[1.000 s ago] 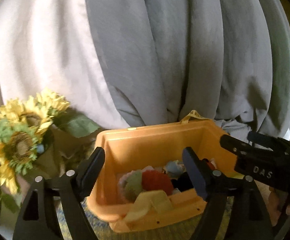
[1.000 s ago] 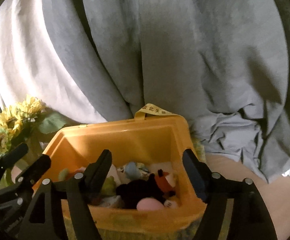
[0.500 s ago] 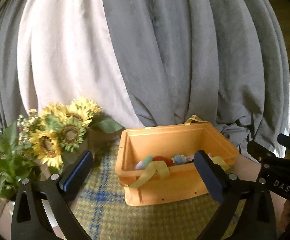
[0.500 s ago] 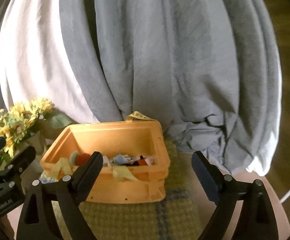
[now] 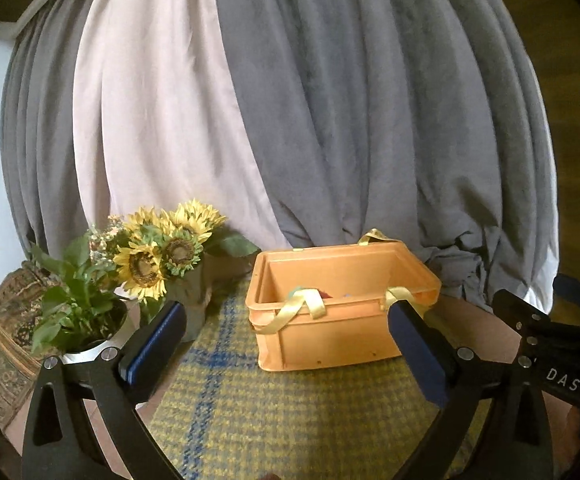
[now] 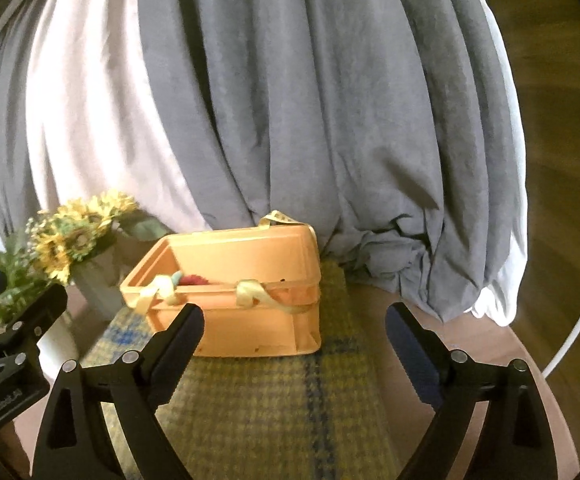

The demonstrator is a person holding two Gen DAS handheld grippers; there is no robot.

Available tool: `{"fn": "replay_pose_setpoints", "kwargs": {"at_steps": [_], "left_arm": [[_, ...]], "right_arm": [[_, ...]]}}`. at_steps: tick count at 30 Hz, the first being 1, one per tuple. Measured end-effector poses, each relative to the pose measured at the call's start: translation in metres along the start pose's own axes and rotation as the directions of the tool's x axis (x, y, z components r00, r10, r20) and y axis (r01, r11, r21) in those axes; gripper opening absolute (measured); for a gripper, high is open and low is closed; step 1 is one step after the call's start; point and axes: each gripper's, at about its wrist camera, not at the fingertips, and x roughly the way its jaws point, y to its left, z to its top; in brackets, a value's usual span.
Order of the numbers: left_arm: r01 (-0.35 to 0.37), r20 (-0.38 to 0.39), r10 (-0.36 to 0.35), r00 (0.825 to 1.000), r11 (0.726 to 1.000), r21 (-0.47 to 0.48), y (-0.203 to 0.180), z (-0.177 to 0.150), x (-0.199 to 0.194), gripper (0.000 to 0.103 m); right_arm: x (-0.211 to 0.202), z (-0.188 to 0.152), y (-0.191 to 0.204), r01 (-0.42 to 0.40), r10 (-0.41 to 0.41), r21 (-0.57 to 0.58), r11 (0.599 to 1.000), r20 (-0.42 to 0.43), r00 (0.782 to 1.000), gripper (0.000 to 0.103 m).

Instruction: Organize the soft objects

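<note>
From my remote station, the scene read left to right: a potted green plant and a bunch of sunflowers stood at the desk's left edge, backed by grey and pale curtains. My left gripper hung with its jaws released and spread wide, nothing between them. Beyond it, the orange crate sat on a yellow-and-blue plaid cloth, near the middle of the desk, yellow ribbon handles draped over its near rim; soft objects, red and green, peeked above the edge inside. My right gripper likewise stood unclenched and empty, short of the crate.
</note>
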Motion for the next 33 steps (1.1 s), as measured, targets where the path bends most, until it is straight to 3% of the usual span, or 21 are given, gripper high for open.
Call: {"fn": "replay_pose_setpoints", "kwargs": {"at_steps": [6, 16, 33], "left_arm": [[0.007, 0.036, -0.008, 0.999, 1.000, 0.021, 0.007, -0.006, -0.041, 0.103], [0.037, 0.001, -0.037, 0.999, 0.999, 0.012, 0.034, -0.025, -0.101, 0.103], [0.084, 0.016, -0.084, 0.996, 0.996, 0.024, 0.052, -0.048, -0.181, 0.103]], "right_arm": [[-0.037, -0.012, 0.004, 0.003, -0.003, -0.002, 1.000, 0.016, 1.000, 0.093], [-0.099, -0.036, 0.023, 0.036, -0.036, 0.019, 0.999, 0.014, 0.999, 0.093], [-0.192, -0.067, 0.052, 0.073, -0.073, 0.018, 0.997, 0.043, 0.996, 0.093]]}}
